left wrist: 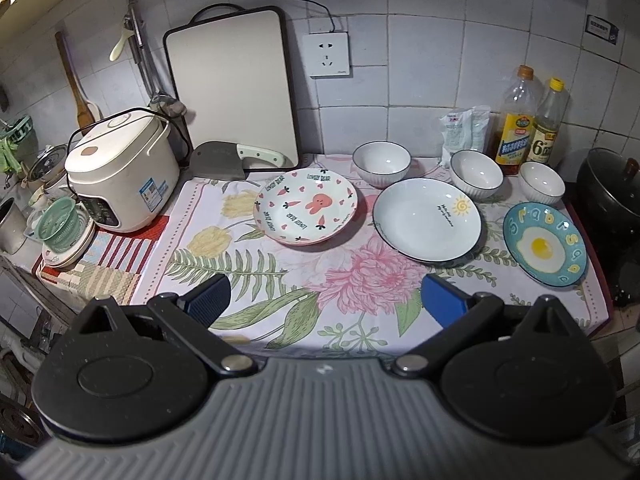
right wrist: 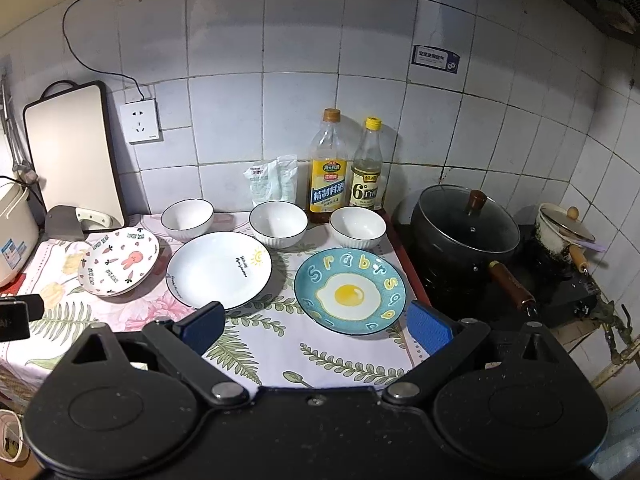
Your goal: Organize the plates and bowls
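Three plates lie in a row on the floral cloth [left wrist: 240, 300]: a pink rabbit plate [left wrist: 306, 206] [right wrist: 120, 262], a white plate with a sun drawing [left wrist: 426, 218] [right wrist: 218, 268], and a blue fried-egg plate [left wrist: 544, 244] [right wrist: 350, 292]. Behind them stand three white bowls: left [left wrist: 381, 162] [right wrist: 187, 218], middle [left wrist: 476, 174] [right wrist: 278, 222], right [left wrist: 542, 182] [right wrist: 357, 226]. My left gripper [left wrist: 326, 300] hovers open, near the cloth's front, short of the rabbit and white plates. My right gripper [right wrist: 316, 326] is open, its fingers flanking the near rim of the egg plate from above.
A rice cooker [left wrist: 120, 172], cleaver [left wrist: 232, 158] and cutting board [left wrist: 232, 84] crowd the left back. Two bottles [right wrist: 346, 168] and packets [right wrist: 272, 182] stand at the wall. A black lidded pot [right wrist: 466, 232] sits on the stove right of the cloth, with a small pot [right wrist: 560, 232] beyond.
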`<state>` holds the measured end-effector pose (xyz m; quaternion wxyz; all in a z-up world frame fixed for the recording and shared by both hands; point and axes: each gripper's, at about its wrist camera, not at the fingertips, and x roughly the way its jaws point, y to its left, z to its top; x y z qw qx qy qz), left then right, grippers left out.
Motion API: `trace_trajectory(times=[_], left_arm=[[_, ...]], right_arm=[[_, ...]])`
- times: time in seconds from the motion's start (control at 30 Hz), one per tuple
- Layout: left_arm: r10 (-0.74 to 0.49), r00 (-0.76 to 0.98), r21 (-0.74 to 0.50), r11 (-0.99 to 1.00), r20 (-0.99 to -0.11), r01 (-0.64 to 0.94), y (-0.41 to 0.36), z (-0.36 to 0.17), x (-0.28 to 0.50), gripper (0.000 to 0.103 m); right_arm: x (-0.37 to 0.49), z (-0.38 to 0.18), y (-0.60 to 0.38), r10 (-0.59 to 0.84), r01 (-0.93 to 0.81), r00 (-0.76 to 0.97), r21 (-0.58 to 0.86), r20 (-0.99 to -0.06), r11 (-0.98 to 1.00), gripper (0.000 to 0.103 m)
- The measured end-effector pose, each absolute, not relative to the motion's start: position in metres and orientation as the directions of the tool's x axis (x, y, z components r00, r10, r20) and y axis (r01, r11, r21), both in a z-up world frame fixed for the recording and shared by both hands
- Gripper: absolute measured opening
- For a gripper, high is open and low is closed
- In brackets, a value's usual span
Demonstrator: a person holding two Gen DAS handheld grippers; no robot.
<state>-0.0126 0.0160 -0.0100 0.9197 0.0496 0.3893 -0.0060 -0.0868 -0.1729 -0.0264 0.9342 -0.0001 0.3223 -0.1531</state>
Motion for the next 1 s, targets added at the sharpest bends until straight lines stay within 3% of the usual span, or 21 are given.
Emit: trace_trajectory(times=[1.0], left_arm=[[0.011, 0.700, 0.062, 0.997, -0.714, 0.047, 0.020, -0.015, -0.026, 0.103]], right_arm=[[-0.078, -0.031, -0.175, -0.250, 0.256, 0.756, -0.079, -0.604, 0.964, 0.099]])
